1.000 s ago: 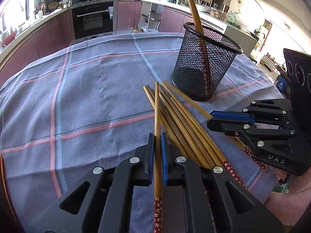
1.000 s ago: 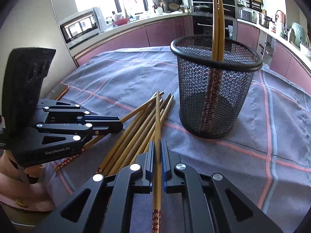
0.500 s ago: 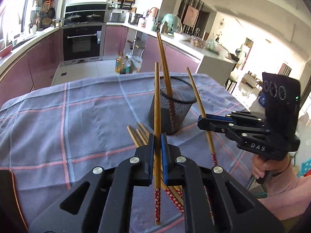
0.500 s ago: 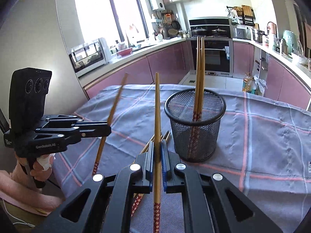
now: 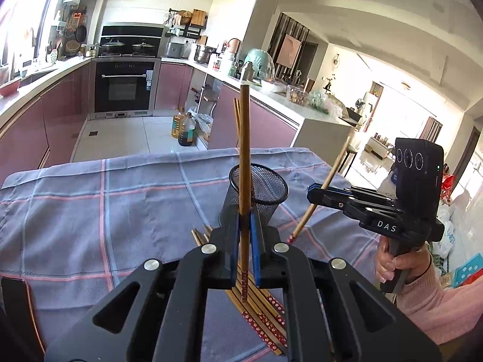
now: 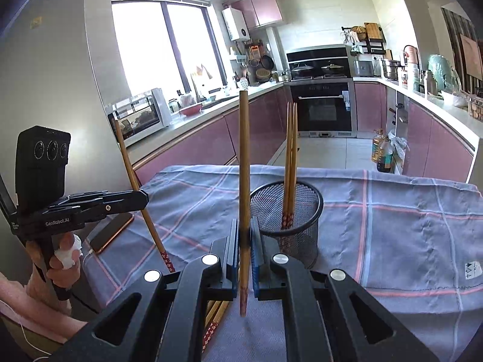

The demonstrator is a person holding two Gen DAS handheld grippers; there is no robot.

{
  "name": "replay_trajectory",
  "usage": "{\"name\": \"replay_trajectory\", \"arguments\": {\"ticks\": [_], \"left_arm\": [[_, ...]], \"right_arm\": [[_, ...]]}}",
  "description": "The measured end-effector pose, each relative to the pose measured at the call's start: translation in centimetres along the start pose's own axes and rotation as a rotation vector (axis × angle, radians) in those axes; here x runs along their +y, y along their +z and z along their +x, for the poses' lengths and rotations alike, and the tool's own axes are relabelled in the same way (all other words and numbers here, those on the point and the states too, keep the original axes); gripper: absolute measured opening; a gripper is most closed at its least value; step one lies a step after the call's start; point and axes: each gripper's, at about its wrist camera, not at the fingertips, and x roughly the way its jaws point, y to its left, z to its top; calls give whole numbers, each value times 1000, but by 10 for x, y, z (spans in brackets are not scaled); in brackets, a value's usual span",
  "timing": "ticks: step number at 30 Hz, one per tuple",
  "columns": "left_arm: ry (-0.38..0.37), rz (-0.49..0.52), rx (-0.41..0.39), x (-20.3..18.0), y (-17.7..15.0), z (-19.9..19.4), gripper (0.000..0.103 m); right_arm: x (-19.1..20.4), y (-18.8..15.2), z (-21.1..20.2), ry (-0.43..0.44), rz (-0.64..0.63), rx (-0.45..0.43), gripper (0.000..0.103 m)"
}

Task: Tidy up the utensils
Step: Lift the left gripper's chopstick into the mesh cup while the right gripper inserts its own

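Both grippers carry one chopstick each above the plaid tablecloth (image 5: 90, 211), between pickup and deposit. The left gripper (image 5: 245, 235) has its blue-padded jaws clamped on a bamboo chopstick (image 5: 244, 157) held upright, its red patterned end hanging below the jaws. The right gripper (image 6: 245, 241) is likewise clamped on a second chopstick (image 6: 244, 166), also upright. From the left wrist view, the right gripper (image 5: 320, 194) appears to the side with its chopstick tilted. The black mesh holder (image 6: 286, 211) stands on the cloth just beyond both grippers and already contains two chopsticks (image 6: 290, 163). The remaining chopsticks (image 5: 262, 316) lie bundled on the cloth beneath the grippers. A phone (image 6: 111, 230) rests at the table edge. The next move, by judgement, calls for bringing each lower tip over the holder's rim in turn, lowering it inside, then parting the jaws; two sticks converging on one narrow opening risk collision.
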Motion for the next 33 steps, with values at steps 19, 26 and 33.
{"name": "replay_trajectory", "arguments": {"ticks": [19, 26, 33], "left_arm": [[-29, 38, -142, -27, 67, 2, 8], [-19, 65, -177, -38, 87, 11, 8], [18, 88, -157, -46, 93, 32, 8]], "right_arm": [[-4, 59, -29, -18, -59, -151, 6], [-12, 76, -25, -43, -64, -194, 6], [-21, 73, -2, -64, -53, -140, 6]]}}
